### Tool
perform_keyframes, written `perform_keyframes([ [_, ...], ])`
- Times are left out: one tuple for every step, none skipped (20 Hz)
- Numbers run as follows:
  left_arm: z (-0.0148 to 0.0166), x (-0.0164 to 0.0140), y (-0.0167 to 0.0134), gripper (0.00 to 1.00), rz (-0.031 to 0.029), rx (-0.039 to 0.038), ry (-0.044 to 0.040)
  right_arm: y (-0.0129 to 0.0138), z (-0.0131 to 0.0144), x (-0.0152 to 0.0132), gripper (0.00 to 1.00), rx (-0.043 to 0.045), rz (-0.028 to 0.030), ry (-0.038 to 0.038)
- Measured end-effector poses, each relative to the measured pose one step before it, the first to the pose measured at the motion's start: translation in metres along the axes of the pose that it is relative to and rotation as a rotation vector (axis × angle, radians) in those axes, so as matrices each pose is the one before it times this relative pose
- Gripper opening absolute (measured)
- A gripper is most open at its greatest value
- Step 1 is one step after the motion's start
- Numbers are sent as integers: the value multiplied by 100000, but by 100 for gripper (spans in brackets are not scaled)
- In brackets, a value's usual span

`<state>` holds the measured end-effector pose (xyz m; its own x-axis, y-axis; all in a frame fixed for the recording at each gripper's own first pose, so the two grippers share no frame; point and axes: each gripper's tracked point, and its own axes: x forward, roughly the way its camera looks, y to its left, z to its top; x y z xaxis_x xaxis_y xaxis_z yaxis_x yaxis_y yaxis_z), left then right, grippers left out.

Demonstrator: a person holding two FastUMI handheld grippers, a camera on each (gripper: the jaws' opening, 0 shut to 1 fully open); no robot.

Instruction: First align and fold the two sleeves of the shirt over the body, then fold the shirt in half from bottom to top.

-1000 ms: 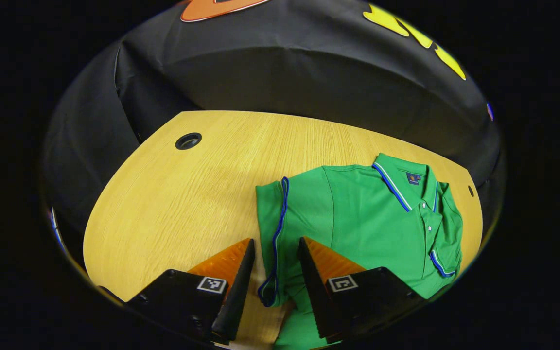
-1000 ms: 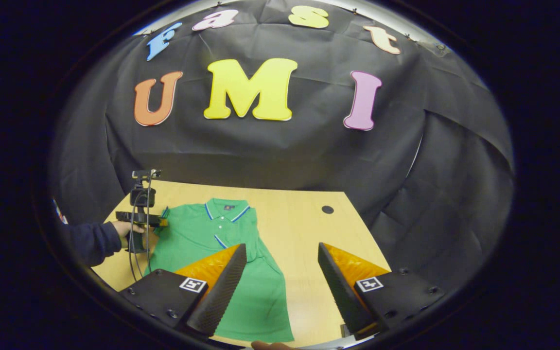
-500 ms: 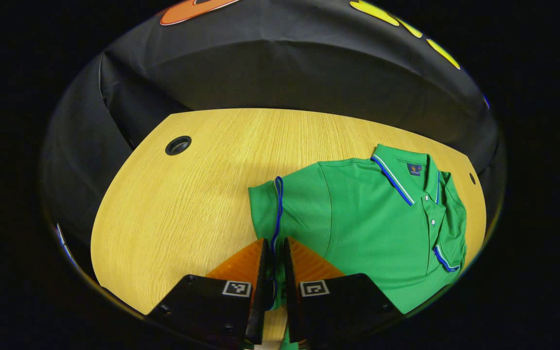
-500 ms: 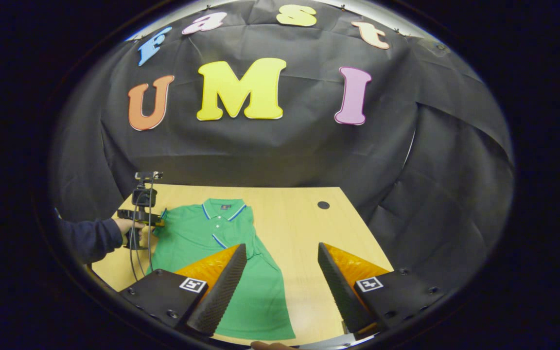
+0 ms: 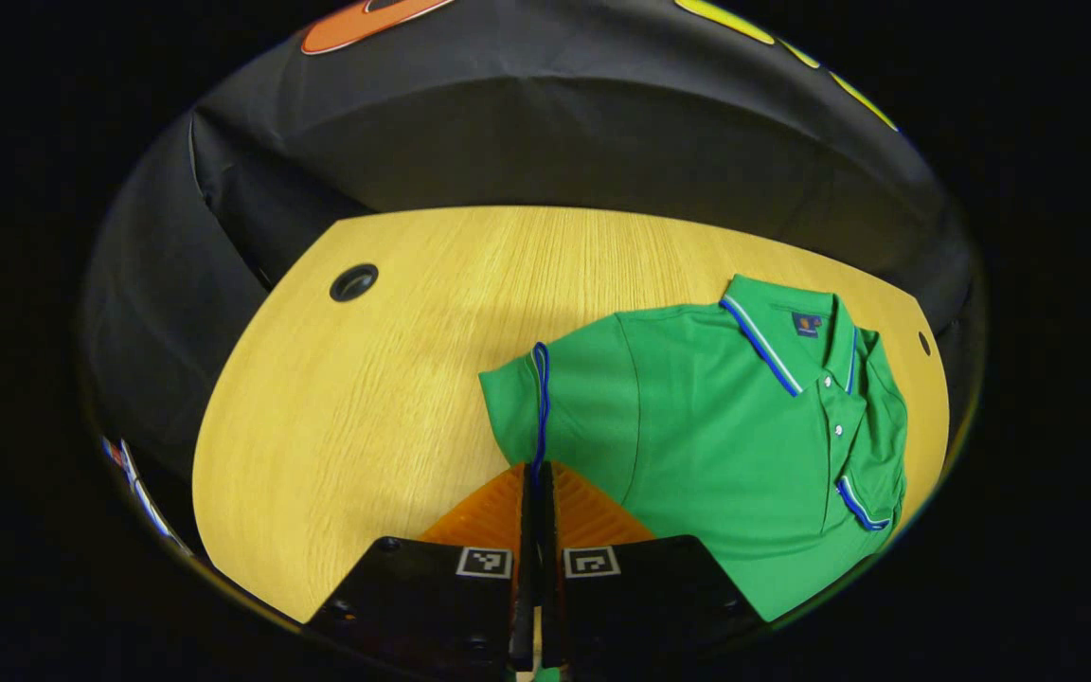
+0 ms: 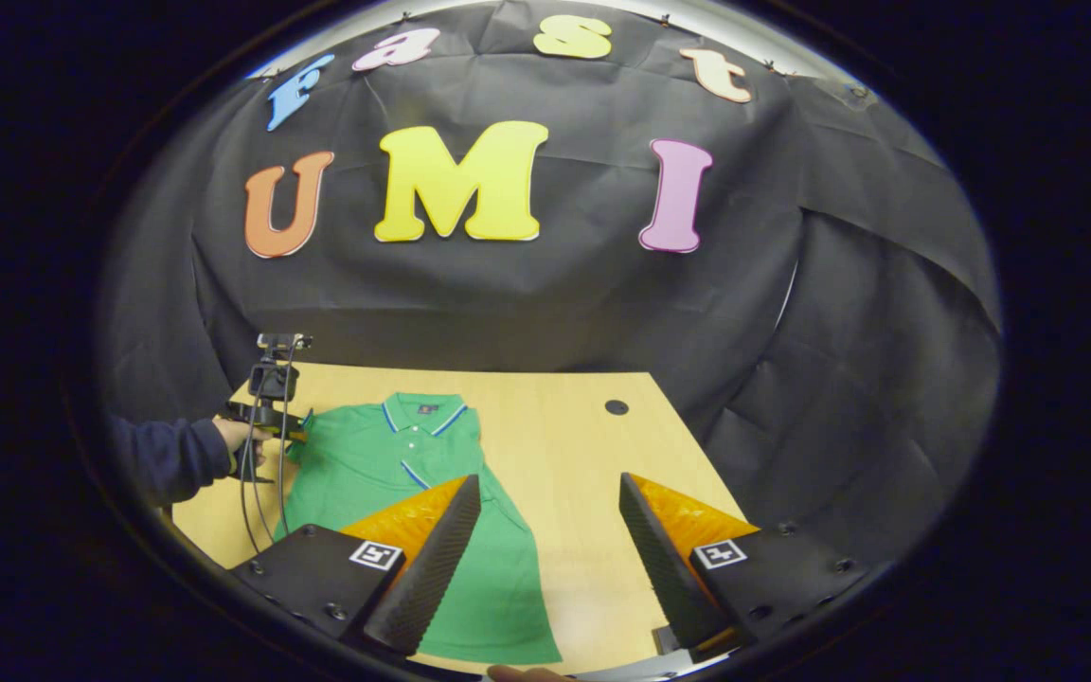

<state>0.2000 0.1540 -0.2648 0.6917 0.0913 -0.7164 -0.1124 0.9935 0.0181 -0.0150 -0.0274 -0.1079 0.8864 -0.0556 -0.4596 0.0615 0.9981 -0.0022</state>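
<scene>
A green polo shirt [image 5: 725, 426] with blue-trimmed collar lies flat on the wooden table [image 5: 394, 379], collar toward the far edge. One sleeve [image 5: 872, 445] lies folded over the chest. The other sleeve [image 5: 517, 398], edged in blue, sticks out to the side, and my left gripper [image 5: 538, 471] is shut on its cuff. In the right gripper view the shirt [image 6: 366, 459] lies left of centre, and a hand in a dark sleeve [image 6: 167, 455] holds the left gripper [image 6: 292, 436] at the shirt's side. My right gripper [image 6: 548, 483] hovers open above the table near the shirt's lower part, holding nothing.
A round cable hole [image 5: 353, 281] sits in the table far from the shirt, and a second cable hole [image 5: 922, 343] lies near the collar side. Black cloth walls enclose the table. Bare wood [image 6: 593, 445] spreads beside the shirt.
My left gripper went from open around the sleeve cuff to shut on it, and the sleeve edge has drawn up slightly. The right gripper stayed open, hardly moving.
</scene>
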Motion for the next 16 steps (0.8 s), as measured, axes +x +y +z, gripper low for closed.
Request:
perform_keyframes([
  [618,-642,-227,6,-15,1198,-2297,-9,-137,-115,94,484,335,86],
  [733,-536,-377,6,-625,1487,-1946,51,-124,-39,95,357,513,132],
  [765,-530,-531,6,-856,1366,-2362,-81,-158,29,95,-96,83,322],
  [732,-449,-818,6,-1351,1806,-1859,-30,-240,176,95,24,-35,92],
  [492,-475,-868,6,-1157,2116,-1407,-14,-34,-10,95,220,86,83],
  [555,-351,-943,6,-1377,2651,-1259,-63,-132,18,95,304,-113,205],
  [353,-199,-868,6,-845,2673,-1278,-51,-59,47,95,220,-41,292],
  [248,-236,-1100,6,-1248,2938,-1020,91,-105,124,95,80,172,96],
  [171,-86,-876,6,-839,2362,-421,-94,-23,-24,95,-168,-164,27],
  [-85,-65,-948,6,-1192,2059,-8,-108,-56,51,95,-200,-197,86],
  [-185,-51,-901,6,-865,1734,373,41,-61,-95,95,-102,82,59],
  [-125,28,-882,6,-1029,1844,87,6,-138,140,95,-182,-10,158],
  [-201,134,-726,6,-392,2023,306,11,-214,125,95,-292,-178,378],
  [-265,145,-746,6,-1002,2173,529,-123,-330,18,95,-256,-219,563],
  [-346,195,-590,6,-256,2442,586,0,-174,38,95,23,-150,579],
  [-389,301,-569,6,-201,2570,887,-78,-271,25,95,-4,-185,654],
])
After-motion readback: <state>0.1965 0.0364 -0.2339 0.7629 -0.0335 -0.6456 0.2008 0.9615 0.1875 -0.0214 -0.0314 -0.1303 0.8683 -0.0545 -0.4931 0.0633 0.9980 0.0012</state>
